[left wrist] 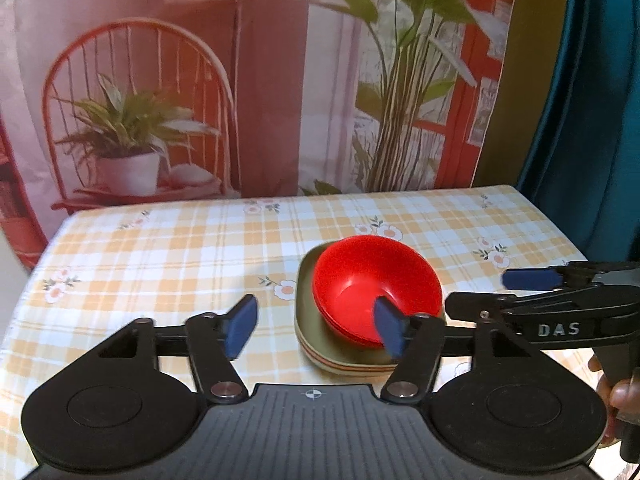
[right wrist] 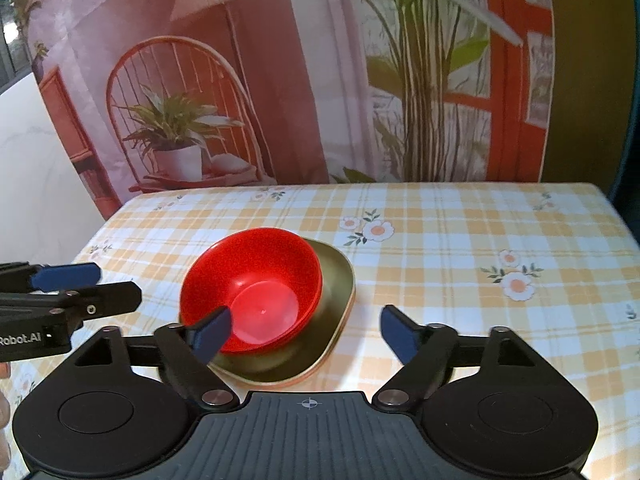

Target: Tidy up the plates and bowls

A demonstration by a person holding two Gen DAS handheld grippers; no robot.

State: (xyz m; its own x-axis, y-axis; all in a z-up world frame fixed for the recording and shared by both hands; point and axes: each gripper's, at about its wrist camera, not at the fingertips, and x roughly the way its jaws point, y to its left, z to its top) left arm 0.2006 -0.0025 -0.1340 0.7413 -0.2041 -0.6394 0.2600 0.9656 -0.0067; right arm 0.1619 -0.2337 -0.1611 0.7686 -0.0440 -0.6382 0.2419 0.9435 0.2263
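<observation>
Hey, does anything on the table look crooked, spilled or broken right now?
Nothing spilled or broken. The red bowl sits off-centre on the olive plate stack, shifted toward the left gripper's side.

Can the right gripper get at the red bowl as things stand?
Probably yes: the right gripper is open and empty, the red bowl sits uncovered on the plates just ahead, with nothing between them.

A red bowl [left wrist: 370, 286] sits upright, empty and glossy, on a stack of olive-green plates [left wrist: 310, 330] with rounded corners and pale striped edges. In the left wrist view the stack lies right of centre; in the right wrist view the bowl [right wrist: 256, 288] and plates [right wrist: 338, 284] lie left of centre. The bowl sits off-centre on the top plate, toward its far corner.
</observation>
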